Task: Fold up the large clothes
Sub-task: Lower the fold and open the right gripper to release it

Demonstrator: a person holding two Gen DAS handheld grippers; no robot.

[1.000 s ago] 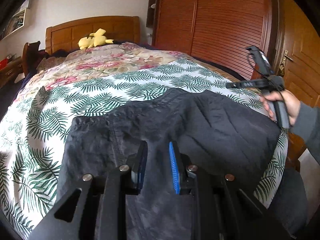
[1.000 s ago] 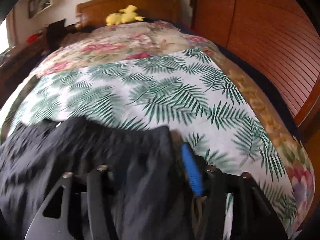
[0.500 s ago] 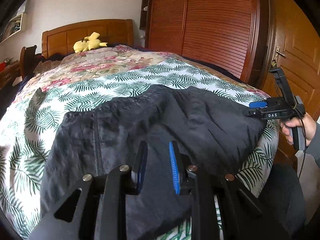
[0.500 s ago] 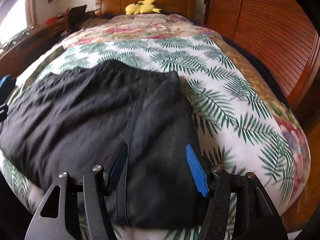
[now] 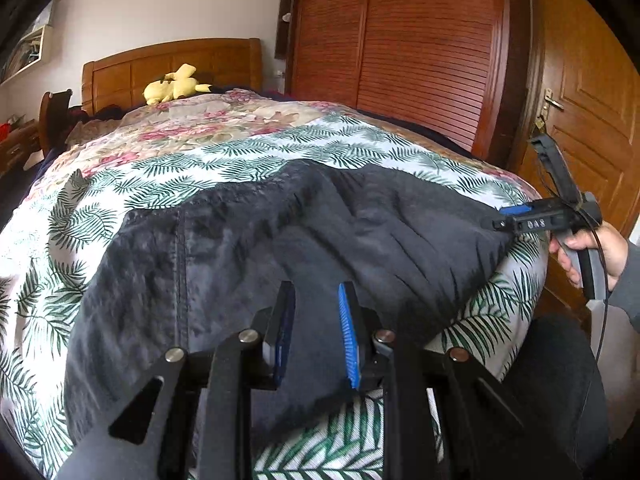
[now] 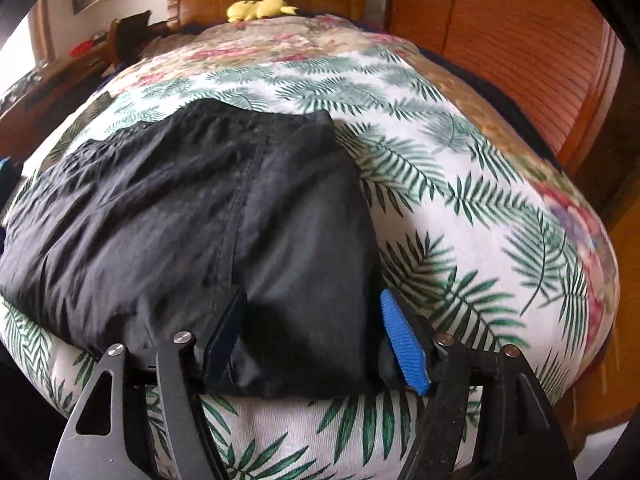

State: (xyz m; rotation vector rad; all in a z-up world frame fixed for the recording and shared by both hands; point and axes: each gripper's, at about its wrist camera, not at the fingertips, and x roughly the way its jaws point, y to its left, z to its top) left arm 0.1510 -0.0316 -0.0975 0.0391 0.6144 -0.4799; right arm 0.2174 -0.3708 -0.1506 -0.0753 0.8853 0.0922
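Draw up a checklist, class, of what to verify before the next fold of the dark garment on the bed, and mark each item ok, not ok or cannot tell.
1. Dark garment lies wholly on the palm-leaf bedspread: ok.
2. Garment smoothed flat: not ok; ridges run across it in the left wrist view.
3. Right gripper released: ok; its jaws have just been opening, cloth between them, pads clear of it.
4. Left gripper holds cloth: cannot tell; narrow gap, fabric between the pads.
5. Space beyond the garment for folding: ok; the yellow plush toy sits far off by the headboard.
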